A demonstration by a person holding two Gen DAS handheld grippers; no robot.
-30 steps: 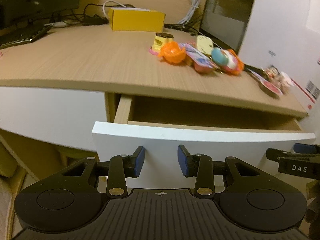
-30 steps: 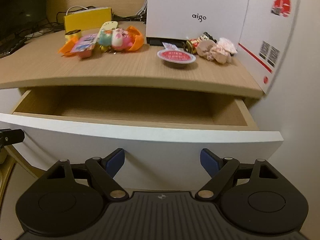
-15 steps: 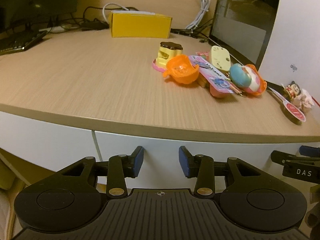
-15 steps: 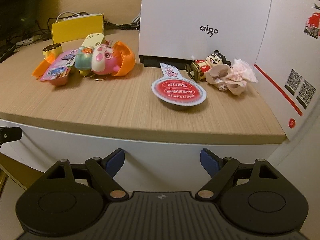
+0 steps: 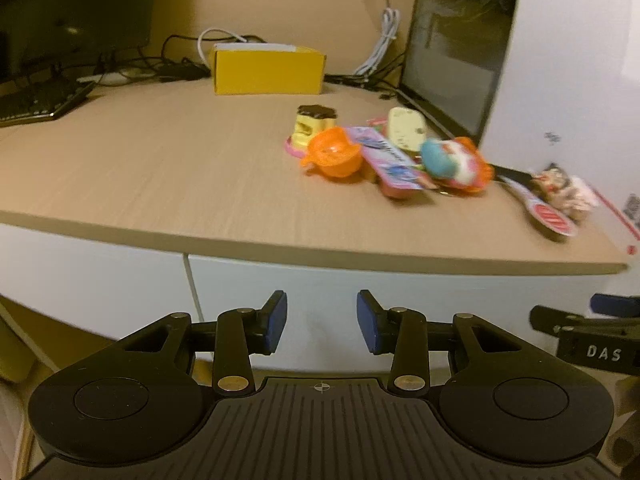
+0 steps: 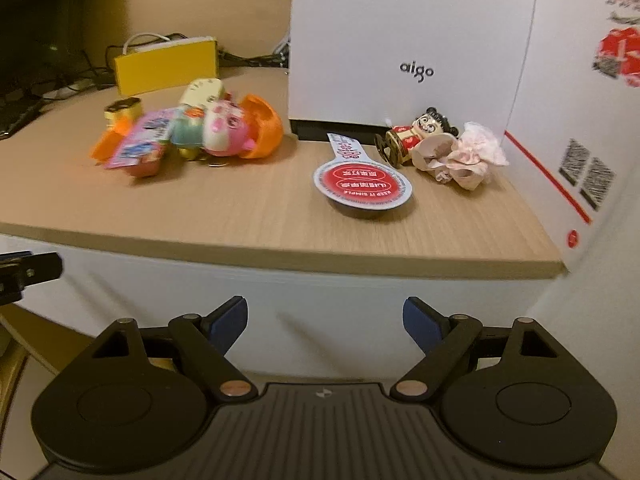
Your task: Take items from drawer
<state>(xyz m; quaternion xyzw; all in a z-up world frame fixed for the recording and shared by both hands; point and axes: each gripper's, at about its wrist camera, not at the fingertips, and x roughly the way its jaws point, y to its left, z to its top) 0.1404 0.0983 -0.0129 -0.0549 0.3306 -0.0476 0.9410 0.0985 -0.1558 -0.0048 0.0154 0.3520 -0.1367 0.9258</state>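
The drawer is pushed in, its white front flush under the edge of the wooden bench. Both tools face that white front from just below the bench edge.

The left tool has its blue-padded fingers spread with nothing between them; its jaws have just been closing slightly, still on empty air. The right tool is spread wider, also with nothing between its fingers. In the left view the tip of the right tool shows at the right edge, and in the right view the tip of the left tool shows at the left edge, so the two sit side by side and apart.

The items lie on the bench top. A cluster of small toys sits together: an orange shell half, a pink packet, a pale yellow piece, a round pink and blue figure and a small yellow cup with a dark lid. To the right, apart from the cluster, a round sealed cup with a red and white lid lies near a little doll in red and a crumpled pink wrapper, which touch each other.

A white box marked "aigo" stands behind them, and a yellow box rests farther back among cables.
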